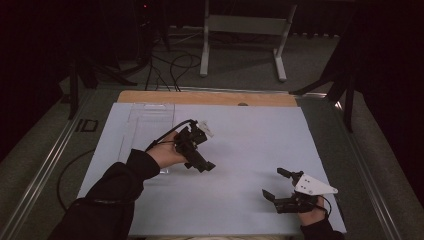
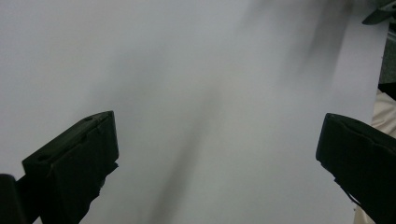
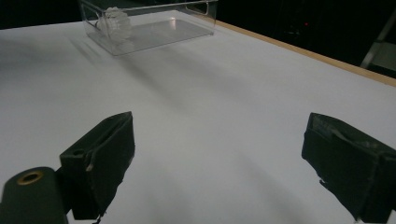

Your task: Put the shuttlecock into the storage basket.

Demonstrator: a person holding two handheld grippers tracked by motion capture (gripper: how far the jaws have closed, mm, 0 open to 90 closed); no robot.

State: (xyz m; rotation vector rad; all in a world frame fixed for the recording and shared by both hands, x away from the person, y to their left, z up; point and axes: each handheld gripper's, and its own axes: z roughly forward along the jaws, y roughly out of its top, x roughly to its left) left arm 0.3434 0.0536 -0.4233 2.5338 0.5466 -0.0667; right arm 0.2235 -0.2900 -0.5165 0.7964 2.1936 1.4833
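Observation:
My left gripper (image 1: 202, 164) is held above the middle of the white sheet (image 1: 250, 145), tilted down and to the right. In the left gripper view its jaws (image 2: 219, 158) stand wide apart, so it is open, with bare sheet between them. My right gripper (image 1: 274, 183) rests low near the sheet's front right corner and points left. It is open too, with nothing between its fingers (image 3: 219, 158). A clear plastic box (image 3: 187, 21) lies at the sheet's far left (image 1: 150, 107). In the right gripper view a white crumpled thing (image 3: 112, 21) sits inside it.
The white sheet covers a wooden table whose bare edge (image 1: 205, 97) shows at the back. Metal rails run along both sides. Beyond the table are a grey stand (image 1: 245, 30) and cables on the floor (image 1: 172, 65). A dark jaw tip (image 2: 380, 14) shows in the left gripper view.

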